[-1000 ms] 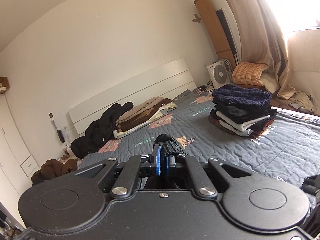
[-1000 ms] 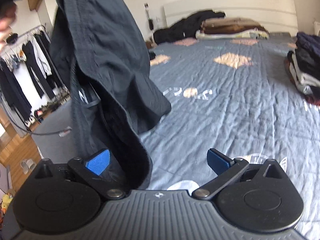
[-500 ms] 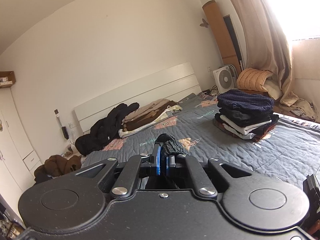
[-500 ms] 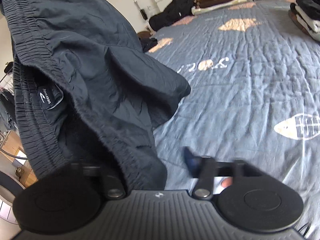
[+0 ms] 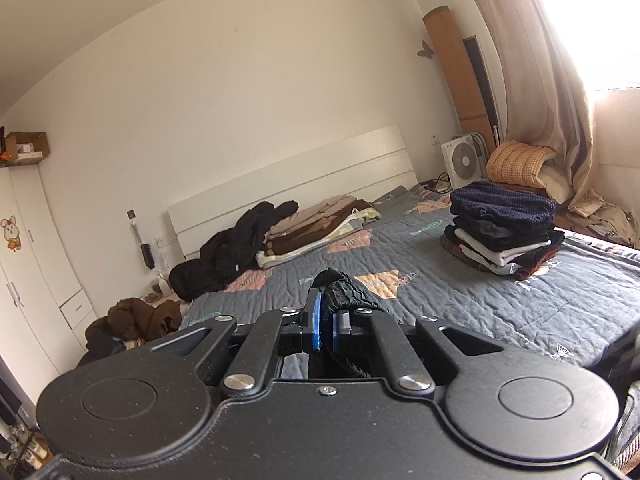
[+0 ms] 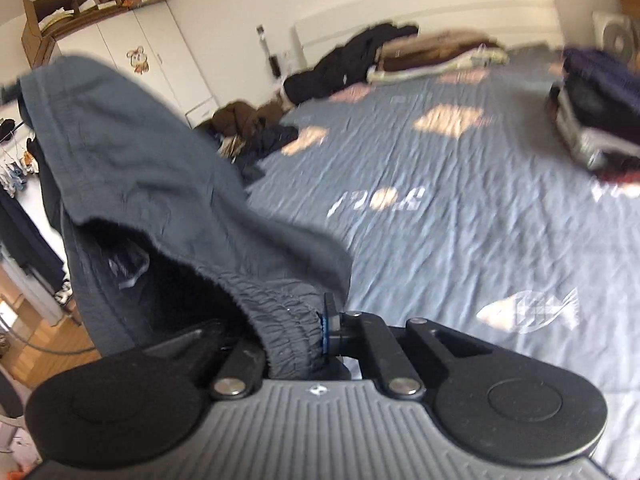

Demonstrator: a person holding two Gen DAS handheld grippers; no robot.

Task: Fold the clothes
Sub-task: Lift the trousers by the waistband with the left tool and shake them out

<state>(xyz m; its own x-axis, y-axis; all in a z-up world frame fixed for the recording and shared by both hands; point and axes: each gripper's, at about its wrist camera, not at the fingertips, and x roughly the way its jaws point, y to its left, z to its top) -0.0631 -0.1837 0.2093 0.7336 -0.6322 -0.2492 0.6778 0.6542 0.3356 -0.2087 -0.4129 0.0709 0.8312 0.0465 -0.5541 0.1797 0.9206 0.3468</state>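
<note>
A dark grey pair of shorts [image 6: 160,184] with an elastic waistband [image 6: 288,320] hangs in the air over the near left corner of the bed. In the right wrist view my right gripper [image 6: 320,328] has its jaws closing tight on the waistband, which is pinched between the pads. In the left wrist view my left gripper [image 5: 325,310] is shut on a bunched black fold of the same garment [image 5: 348,292], which sticks up past the blue pads. The rest of the cloth is hidden below that gripper's body.
A grey quilted bed [image 5: 520,308] stretches ahead. A stack of folded clothes [image 5: 500,228] stands on its right side. A black jacket [image 5: 236,248] and beige and brown clothes [image 5: 316,224] lie by the headboard. A brown heap [image 5: 132,320] lies on the floor beside a white wardrobe [image 5: 32,272].
My right gripper went from wide open beside the hanging shorts to shut on their waistband, and it rose. My left gripper kept its grip and moved up and sideways.
</note>
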